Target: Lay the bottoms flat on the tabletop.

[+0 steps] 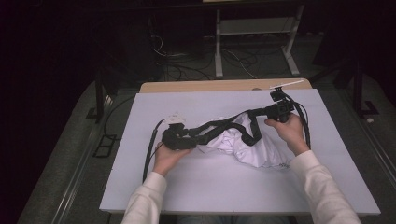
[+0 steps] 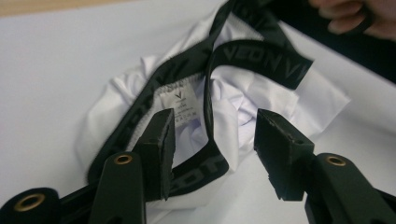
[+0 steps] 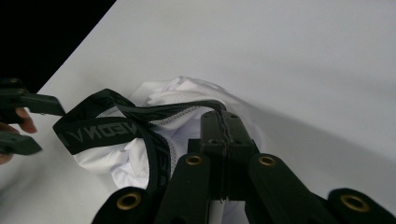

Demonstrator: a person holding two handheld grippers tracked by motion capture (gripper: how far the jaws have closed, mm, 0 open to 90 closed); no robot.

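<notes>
My left gripper stood partly open, jaws apart, gripping nothing; a loop of the black waistband lay loose between them, just ahead and below. The white garment sat crumpled on the white table directly in front of that gripper, its label beside the near jaw. My right gripper was clamped tight on the waistband, pulling one strand taut off the heap. The garment lay just left of that gripper. Cables trailed beside both hands. Behind the table, a metal frame and floor wiring, well apart.
</notes>
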